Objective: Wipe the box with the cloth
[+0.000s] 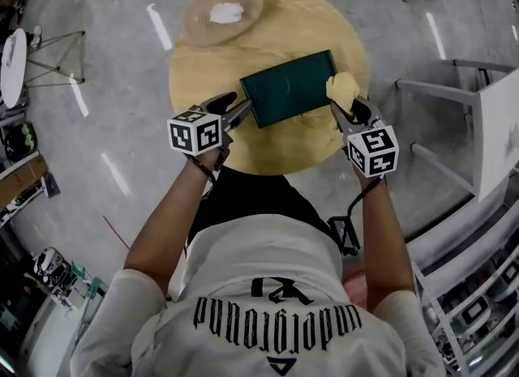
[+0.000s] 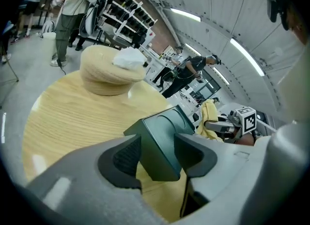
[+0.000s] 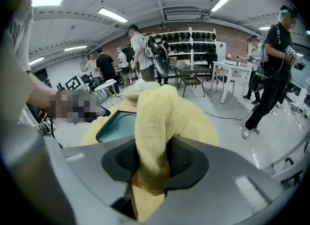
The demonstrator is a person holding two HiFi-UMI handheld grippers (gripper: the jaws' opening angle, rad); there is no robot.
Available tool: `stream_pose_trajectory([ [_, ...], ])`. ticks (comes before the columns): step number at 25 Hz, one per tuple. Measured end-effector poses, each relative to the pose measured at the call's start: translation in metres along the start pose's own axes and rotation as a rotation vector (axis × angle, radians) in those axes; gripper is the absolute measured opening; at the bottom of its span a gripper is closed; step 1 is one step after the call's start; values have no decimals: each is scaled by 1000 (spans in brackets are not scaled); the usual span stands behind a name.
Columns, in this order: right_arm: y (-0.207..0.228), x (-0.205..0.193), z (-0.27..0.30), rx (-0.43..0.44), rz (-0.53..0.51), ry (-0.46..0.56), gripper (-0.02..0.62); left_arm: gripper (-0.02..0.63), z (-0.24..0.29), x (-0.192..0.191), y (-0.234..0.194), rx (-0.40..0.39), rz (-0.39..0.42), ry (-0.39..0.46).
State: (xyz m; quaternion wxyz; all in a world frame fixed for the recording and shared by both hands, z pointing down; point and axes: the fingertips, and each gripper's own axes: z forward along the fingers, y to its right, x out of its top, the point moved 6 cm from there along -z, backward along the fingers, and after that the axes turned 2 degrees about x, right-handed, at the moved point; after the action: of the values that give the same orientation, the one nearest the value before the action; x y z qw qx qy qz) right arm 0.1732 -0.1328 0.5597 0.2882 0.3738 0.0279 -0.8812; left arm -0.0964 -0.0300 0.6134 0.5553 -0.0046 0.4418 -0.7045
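Standing over a round wooden tabletop (image 1: 203, 71), one pair of tongs in each hand. Near the middle of it, lying flat and a little askew: the dark green box (image 1: 290, 87), with a shallow round recess in its top.

Reaching in from the left with the left tongs (image 1: 243, 110), spread wide around the box's near left corner. In the left gripper view, that same corner of the box (image 2: 162, 137) right between the two dark pads of the left tongs (image 2: 156, 157), a thin gap showing at the left pad, no squeeze on it.

Pinching the yellow cloth (image 1: 342, 87) in the right tongs (image 1: 347, 113), up at the box's right end; touching the edge or just beside it, cannot tell which. In the right gripper view, right tongs (image 3: 154, 158) pressed together low on a thick fold of the cloth (image 3: 157, 117), the rest bulging up above the pads, with the box (image 3: 115, 122) behind and to the left.

At the far edge of the tabletop, well apart from the box: a shallow wooden bowl (image 1: 203, 27) with a white crumpled wad (image 1: 226, 12) inside.
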Motion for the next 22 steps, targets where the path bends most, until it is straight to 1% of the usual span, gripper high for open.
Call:
stream_pose_trajectory([
  [4, 9, -6, 21, -4, -22, -35, 127, 222, 16, 1, -7, -7, -29, -7],
  [7, 10, -13, 35, 2, -15, -62, 126, 222, 24, -2, -10, -17, -47, -22],
  [10, 12, -16, 47, 3, -8, -71, 126, 216, 35, -5, -15, -44, -71, -36],
  [13, 11, -18, 52, -5, 0, -71, 123, 209, 40, -5, -15, -65, -64, -41],
  [17, -3, -19, 52, 0, -3, -70, 120, 204, 37, -3, -14, -65, -66, -24],
  [19, -17, -18, 55, 26, -10, -68, 120, 204, 37, -3, -13, -65, -70, -17],
  [22, -50, -18, 65, 84, -38, -76, 120, 204, 38, -3, -13, -63, -74, -10],
])
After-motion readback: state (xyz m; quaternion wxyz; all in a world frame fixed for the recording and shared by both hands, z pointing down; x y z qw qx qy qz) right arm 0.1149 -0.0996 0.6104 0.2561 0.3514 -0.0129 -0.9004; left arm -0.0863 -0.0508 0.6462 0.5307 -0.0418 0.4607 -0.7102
